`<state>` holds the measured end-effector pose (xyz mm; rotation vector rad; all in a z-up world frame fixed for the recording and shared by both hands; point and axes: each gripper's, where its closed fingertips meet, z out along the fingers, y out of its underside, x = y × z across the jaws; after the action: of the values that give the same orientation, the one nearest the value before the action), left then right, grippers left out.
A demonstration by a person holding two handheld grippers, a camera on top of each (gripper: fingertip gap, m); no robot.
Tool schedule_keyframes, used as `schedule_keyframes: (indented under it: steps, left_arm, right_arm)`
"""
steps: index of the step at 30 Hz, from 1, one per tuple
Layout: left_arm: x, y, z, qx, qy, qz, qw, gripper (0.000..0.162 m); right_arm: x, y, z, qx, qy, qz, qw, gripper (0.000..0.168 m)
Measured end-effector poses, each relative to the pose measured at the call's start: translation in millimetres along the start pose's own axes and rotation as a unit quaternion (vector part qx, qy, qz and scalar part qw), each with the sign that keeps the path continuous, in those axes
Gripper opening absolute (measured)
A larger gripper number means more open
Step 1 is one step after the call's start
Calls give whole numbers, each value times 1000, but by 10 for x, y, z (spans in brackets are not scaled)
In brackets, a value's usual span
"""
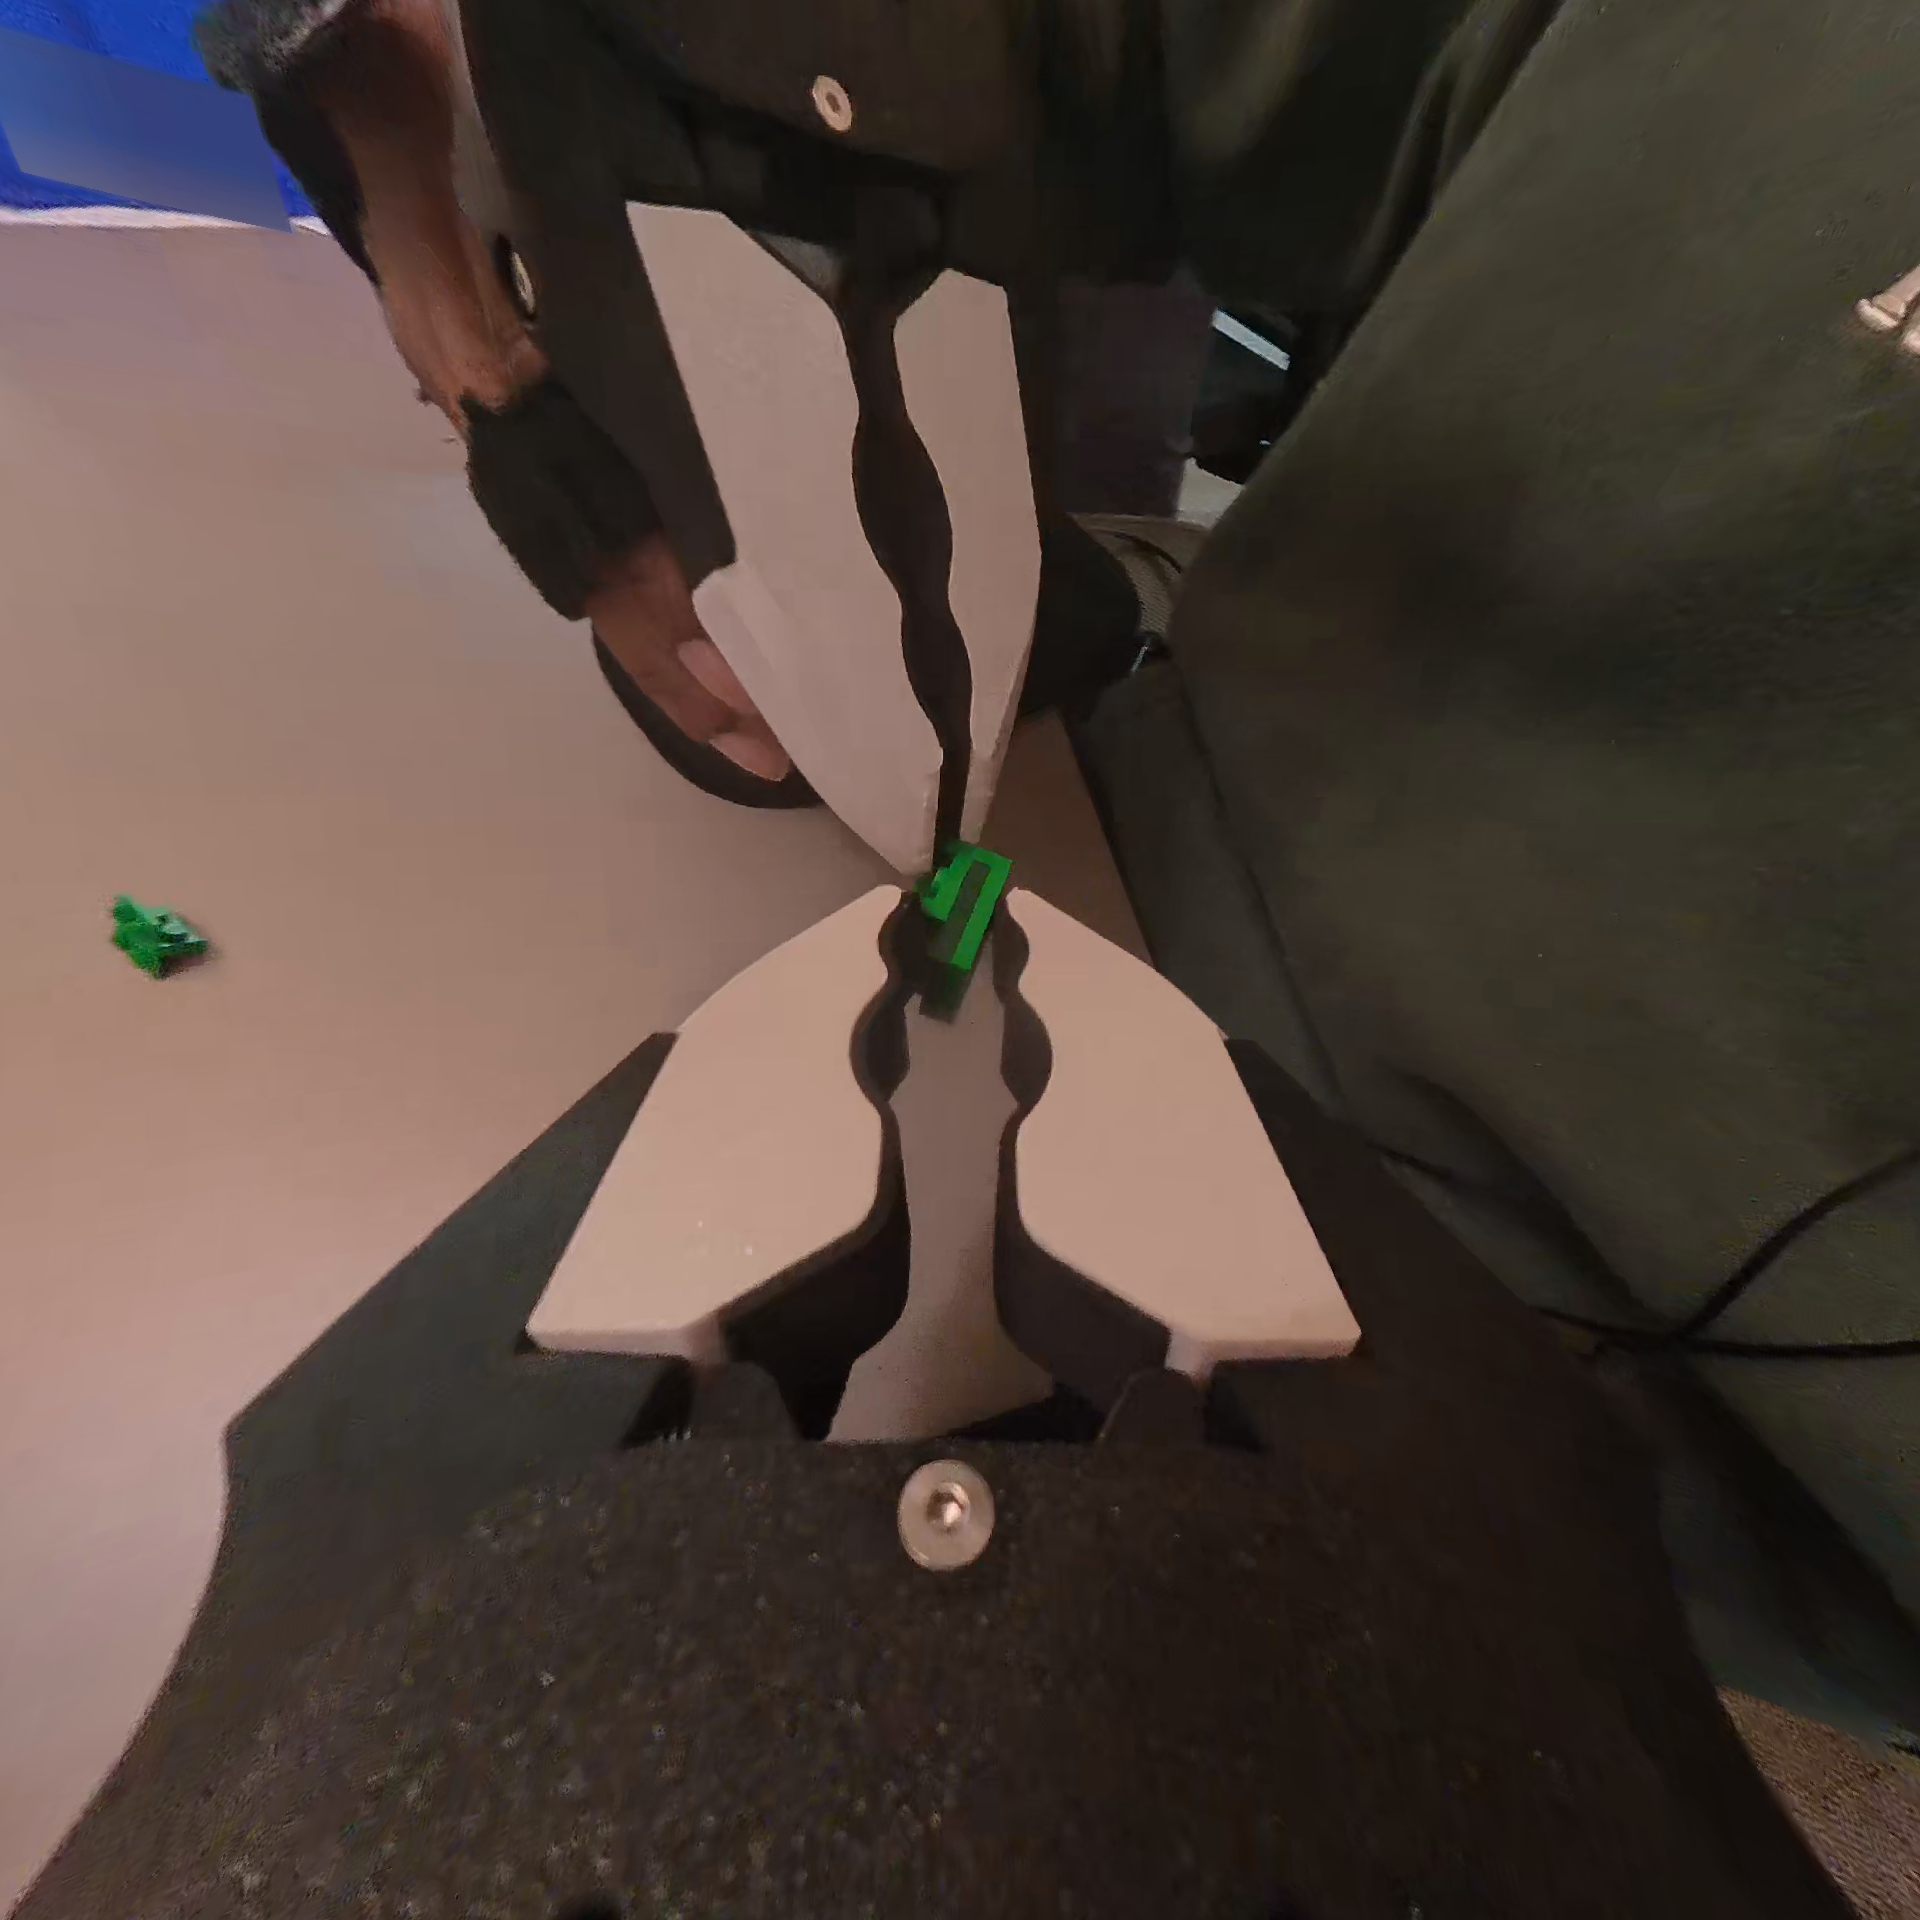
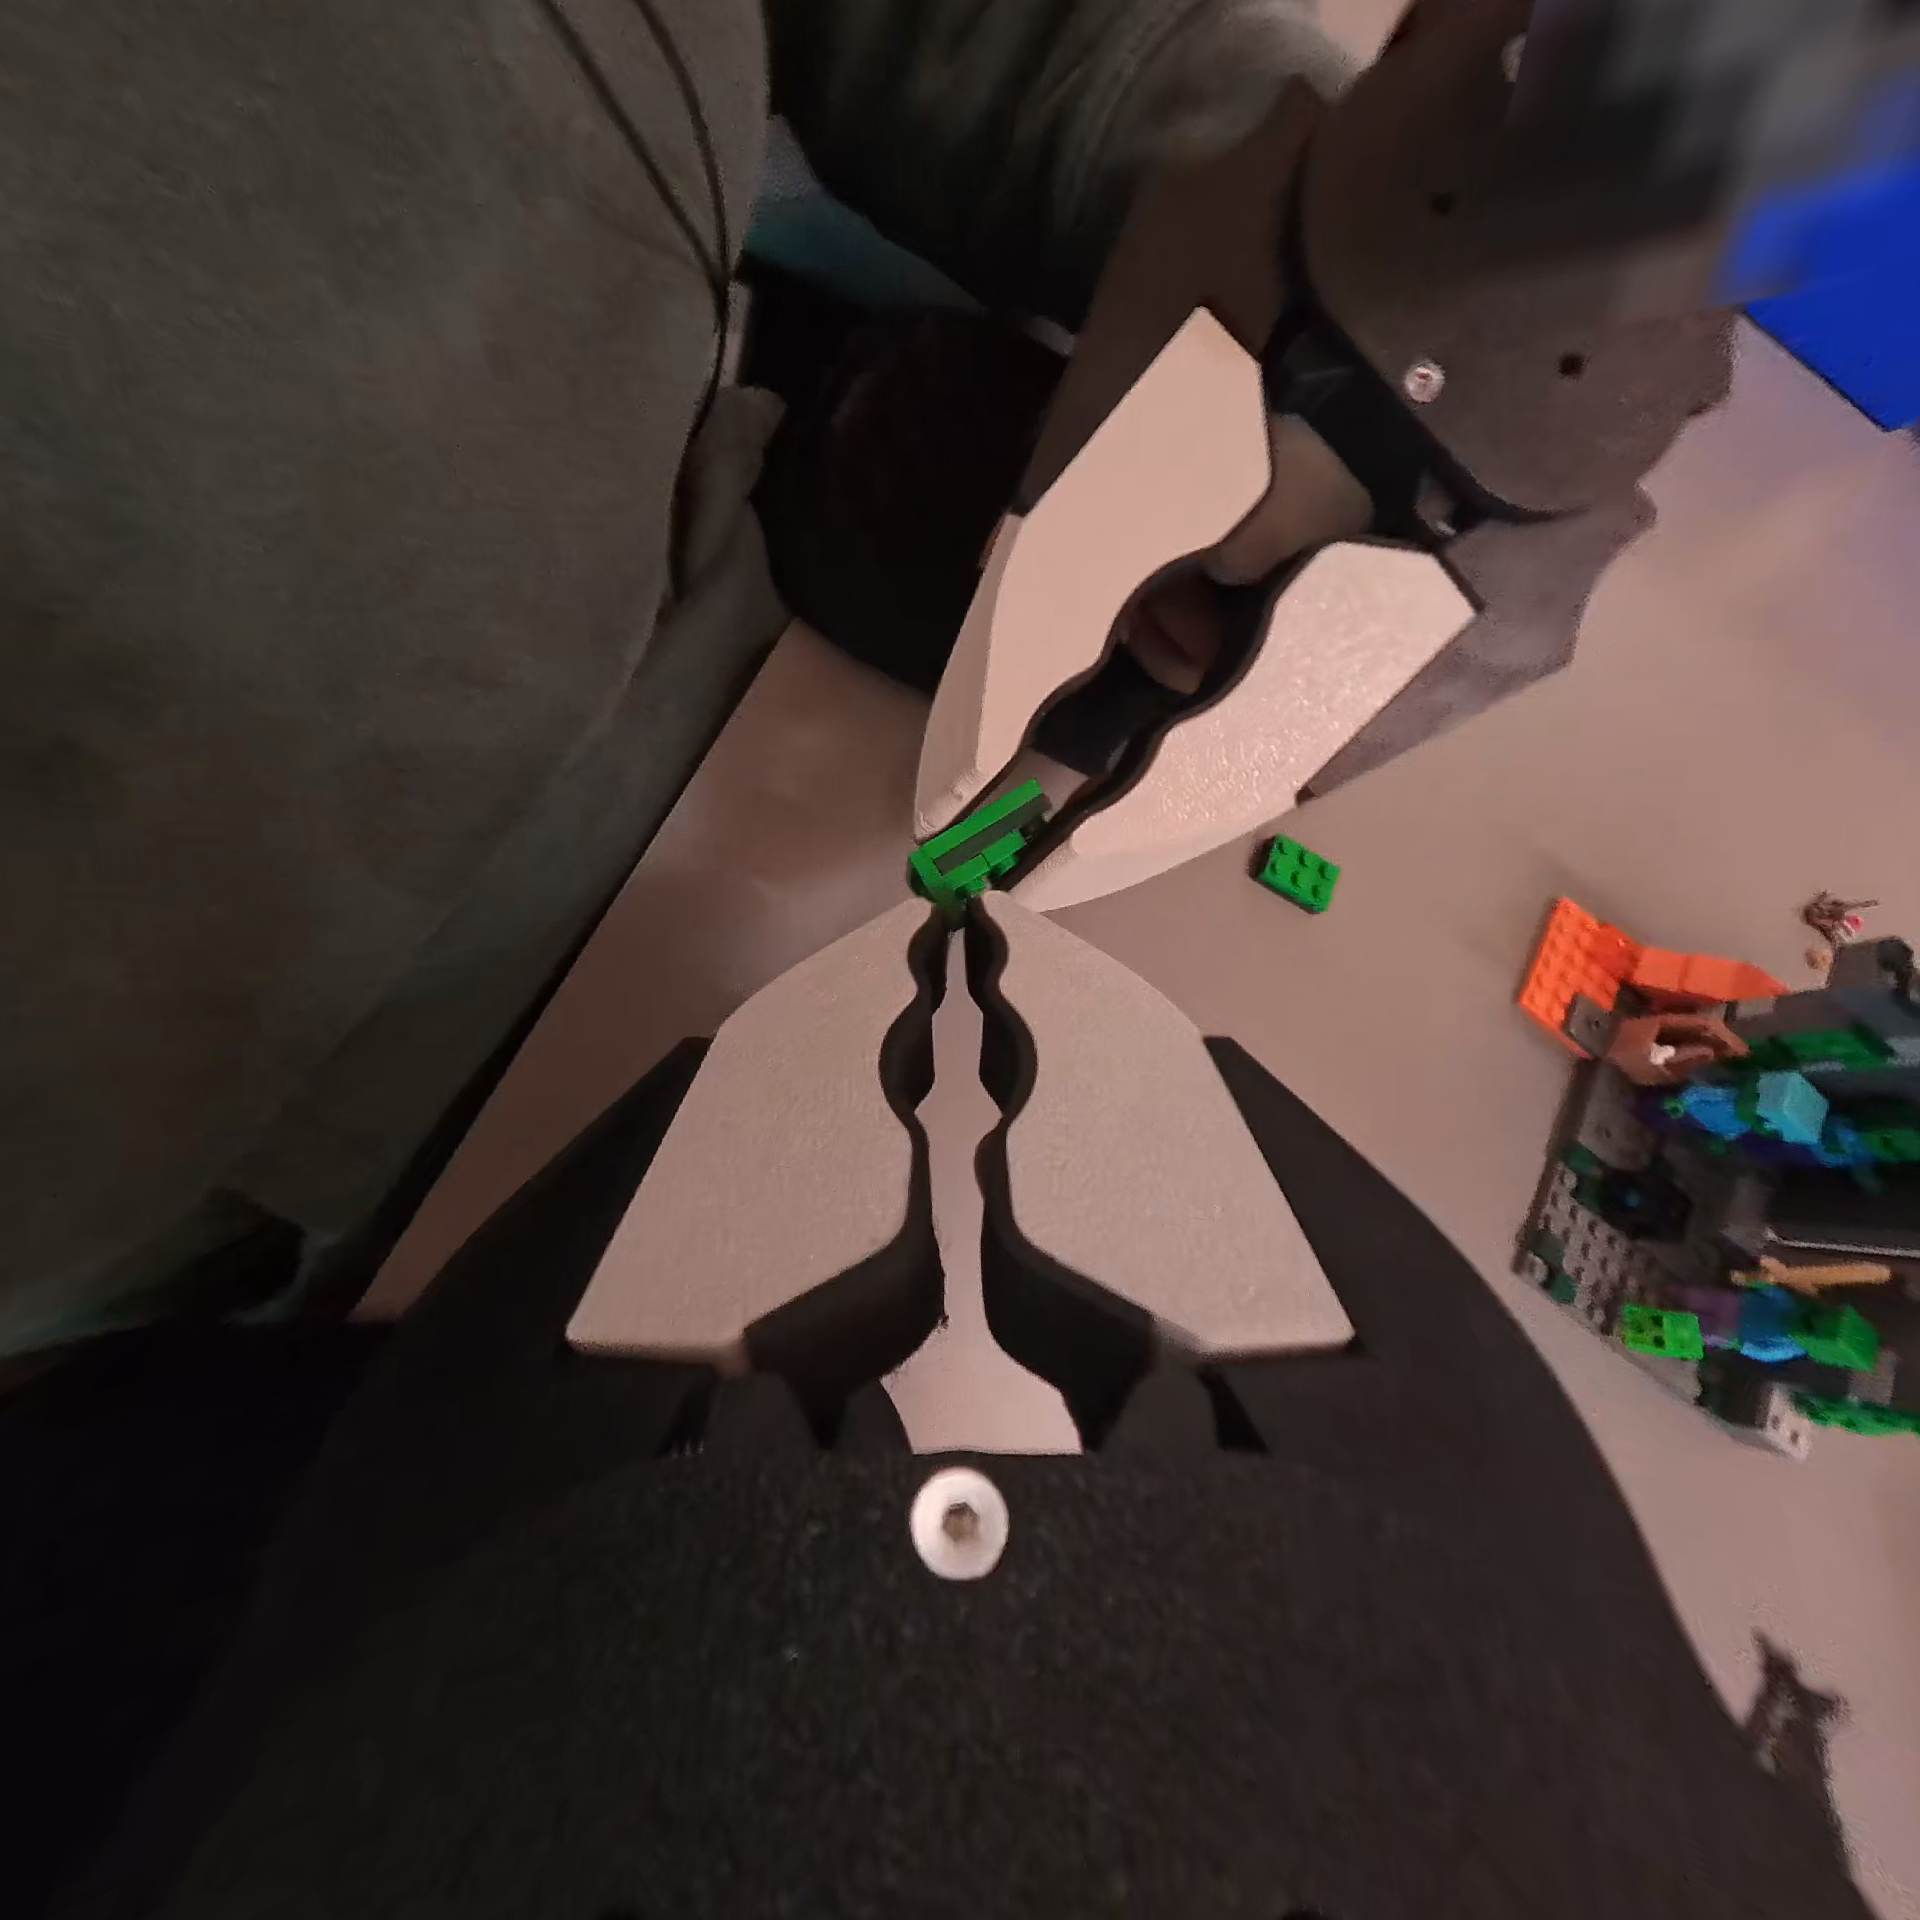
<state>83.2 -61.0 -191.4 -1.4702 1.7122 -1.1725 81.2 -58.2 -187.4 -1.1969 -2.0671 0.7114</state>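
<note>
A small green brick assembly is held in the air between both grippers, above the near edge of a pale table. My left gripper is shut on its lower end. My right gripper is shut on the other end of the same assembly. The two grippers meet tip to tip. The right gripper comes in from the top of the left wrist view, with a hand on it. The left gripper comes in from the upper right of the right wrist view.
A small green piece lies alone on the table to the left. A green studded brick lies near a multicoloured brick model with an orange roof. A person in dark green clothing sits against the table edge. A blue object stands at the far side. Less than 4 cm separates the two grippers' tips. The small green piece is about equally far from each gripper, around 20 centimetres.
</note>
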Motion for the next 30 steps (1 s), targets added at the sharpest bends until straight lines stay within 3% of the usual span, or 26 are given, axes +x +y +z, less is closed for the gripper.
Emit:
schedule_keyframes:
  steps: [15,23,30]
  left_arm:
    - [-297,34,19,8,-58,-33,998,13]
    - [-148,-12,19,15,20,-38,999,13]
    - [-77,-139,-15,72,80,-86,990,12]
  right_arm:
    - [225,234,-46,12,82,72,994,2]
    - [100,116,-43,17,43,20,999,4]
    - [85,-4,-99,0,10,3,1000,8]
